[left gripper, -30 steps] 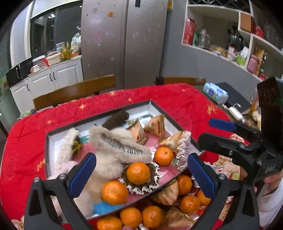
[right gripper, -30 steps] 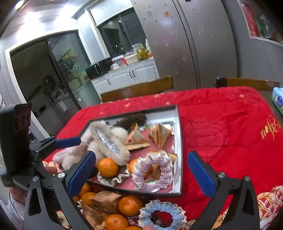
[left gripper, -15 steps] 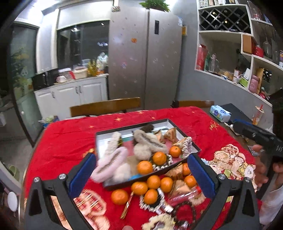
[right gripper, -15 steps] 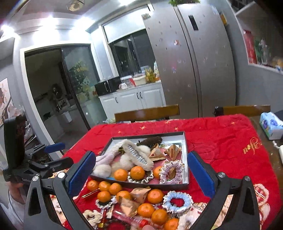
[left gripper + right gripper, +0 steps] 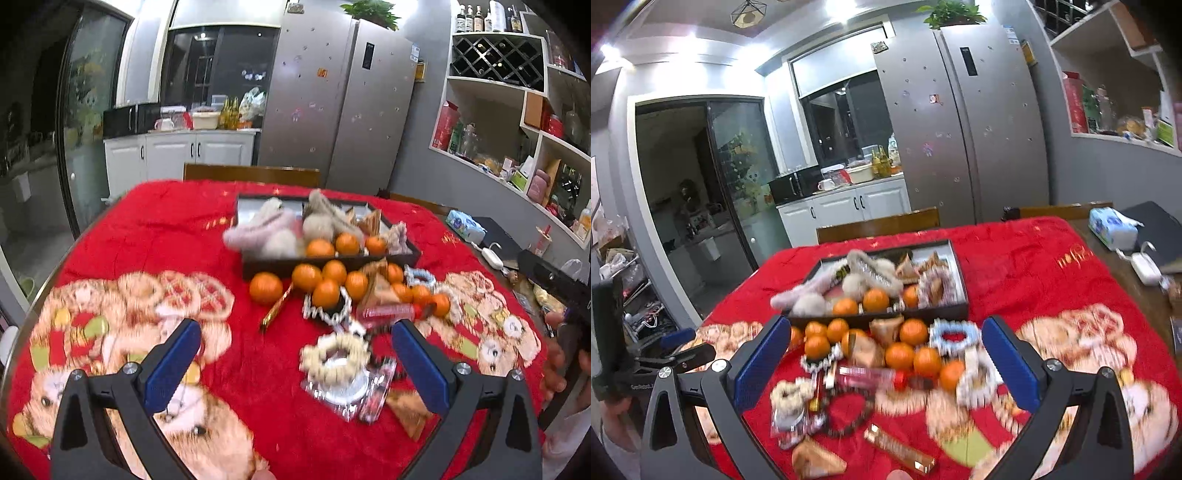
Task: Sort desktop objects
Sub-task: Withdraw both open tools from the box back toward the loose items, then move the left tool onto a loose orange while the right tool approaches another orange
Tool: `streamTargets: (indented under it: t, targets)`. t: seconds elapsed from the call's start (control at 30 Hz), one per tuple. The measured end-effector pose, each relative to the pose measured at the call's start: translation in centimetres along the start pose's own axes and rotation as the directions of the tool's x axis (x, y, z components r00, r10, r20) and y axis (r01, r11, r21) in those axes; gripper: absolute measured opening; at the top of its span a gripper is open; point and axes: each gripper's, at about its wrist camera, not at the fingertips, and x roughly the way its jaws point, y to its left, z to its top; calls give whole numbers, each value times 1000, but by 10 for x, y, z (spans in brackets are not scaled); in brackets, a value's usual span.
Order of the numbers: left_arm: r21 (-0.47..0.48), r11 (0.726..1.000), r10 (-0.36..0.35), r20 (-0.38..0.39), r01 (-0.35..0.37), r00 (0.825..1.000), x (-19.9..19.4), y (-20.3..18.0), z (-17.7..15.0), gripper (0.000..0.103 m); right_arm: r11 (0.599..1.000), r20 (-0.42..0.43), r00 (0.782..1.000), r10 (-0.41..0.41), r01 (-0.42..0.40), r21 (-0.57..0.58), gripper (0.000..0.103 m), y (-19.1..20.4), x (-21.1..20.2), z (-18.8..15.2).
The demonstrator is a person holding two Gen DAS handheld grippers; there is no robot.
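Left claw (image 5: pixel 295 354) wide open, holding nothing, above a red cloth (image 5: pixel 155 229). Just ahead, between its fingers, a beaded hair tie (image 5: pixel 334 356); farther ahead, loose oranges (image 5: pixel 325 280), then a dark tray (image 5: pixel 325 262). Right claw (image 5: pixel 886 354) wide open, empty; oranges (image 5: pixel 901 354) between its fingers, tray (image 5: pixel 879 319) beyond.

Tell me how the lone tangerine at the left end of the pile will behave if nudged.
The tangerine looks round, so it would probably roll. The plush red blanket should slow it. Nothing touches it, so it likely moves alone.
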Motion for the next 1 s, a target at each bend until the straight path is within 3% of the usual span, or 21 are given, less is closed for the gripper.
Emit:
streamTargets:
  t: [0.1, 0.47, 1.0]
  targets:
    - [5, 1000, 26, 5, -26, 1000, -3, 3, -2, 103, 1000, -11, 1000, 11, -10, 23, 103, -4, -5, -5]
    - [54, 999, 0, 45, -3, 999, 4, -14, 31, 103, 999, 16, 999, 31, -31, 10, 103, -4, -7, 3]
    - [119, 989, -80, -65, 87, 995, 88, -44, 78, 103, 1000, -67, 997, 26, -26, 10, 103, -28, 48, 18]
